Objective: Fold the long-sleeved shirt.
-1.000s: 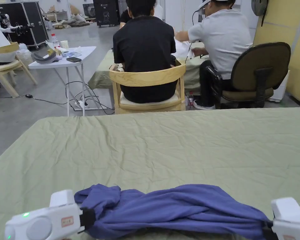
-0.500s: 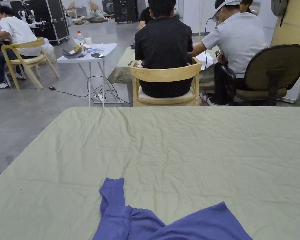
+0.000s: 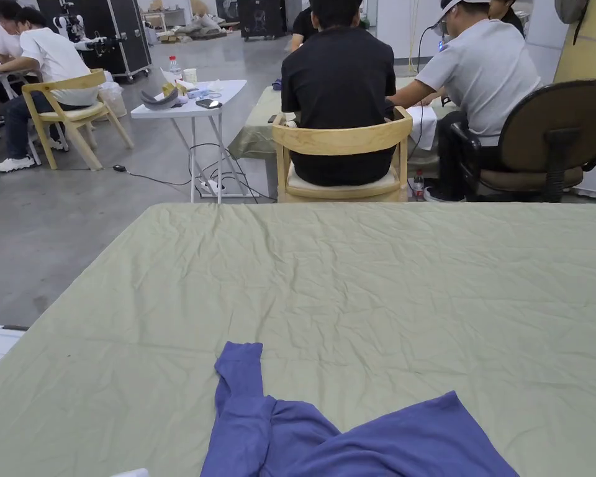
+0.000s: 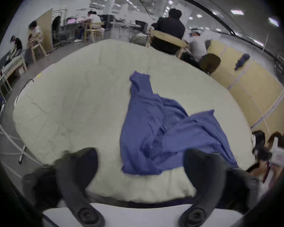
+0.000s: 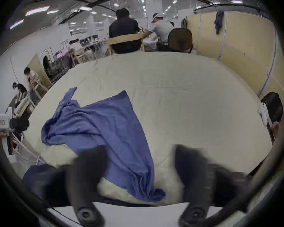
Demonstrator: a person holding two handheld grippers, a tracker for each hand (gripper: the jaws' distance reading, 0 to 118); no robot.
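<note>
The head view is looking from above the near edge of the table, facing across it toward the far seated people, and is taking in the table's middle and far edge. The left gripper view is sitting low and close at the near edge, facing far and slightly right, with its own spread jaws framing the shirt. The right gripper view is sitting equally low at the near edge, further right, facing far across the table. All three views are sharing the shirt, the table cloth and the wooden chair.
</note>
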